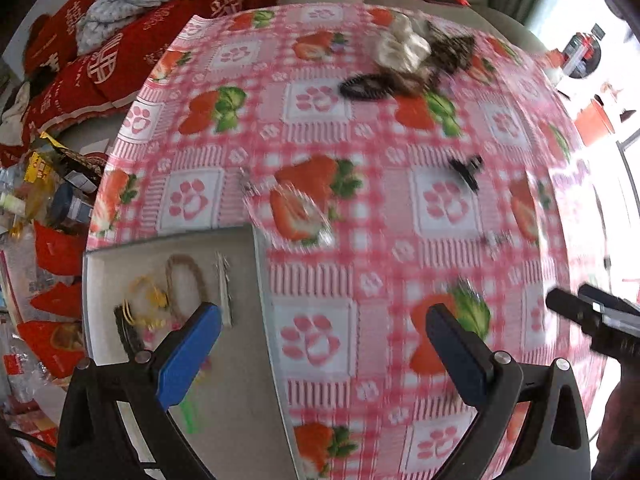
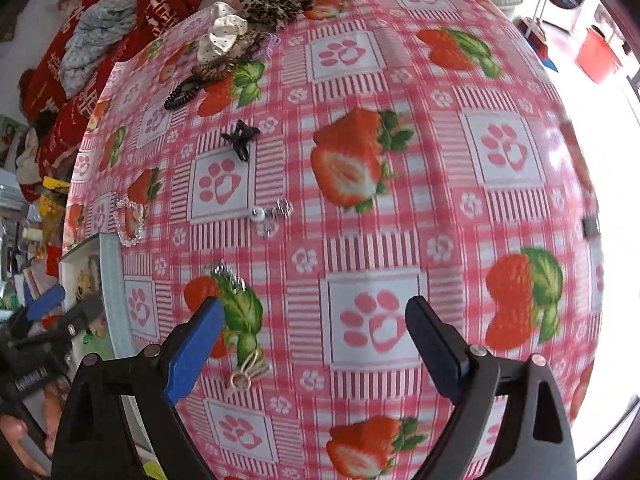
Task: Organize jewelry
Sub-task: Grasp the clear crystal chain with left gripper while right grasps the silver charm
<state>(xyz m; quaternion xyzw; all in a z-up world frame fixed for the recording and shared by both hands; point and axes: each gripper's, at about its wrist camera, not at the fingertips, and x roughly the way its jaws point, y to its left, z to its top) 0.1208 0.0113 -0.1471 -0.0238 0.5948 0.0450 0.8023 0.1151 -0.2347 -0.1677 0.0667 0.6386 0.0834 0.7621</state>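
Note:
A grey tray (image 1: 240, 360) at the table's left edge holds a gold chain (image 1: 146, 300), a brown cord necklace (image 1: 188, 272) and a silver clip (image 1: 224, 292). My left gripper (image 1: 324, 316) is open and empty over the tray's right rim. My right gripper (image 2: 314, 312) is open and empty above the tablecloth. Loose pieces lie on the cloth: a clear bead bracelet (image 2: 129, 220), a pearl and silver earring cluster (image 2: 272, 210), a silver comb (image 2: 226, 274), a gold hair clip (image 2: 246, 374) near my right gripper's left finger, and a black claw clip (image 2: 240, 138).
Scrunchies (image 2: 224, 34), a leopard bow (image 2: 276, 0) and a black coil hair tie (image 2: 182, 94) lie at the far side. Red cushions and clutter lie beyond the left edge. The right gripper shows in the left wrist view (image 1: 592, 312).

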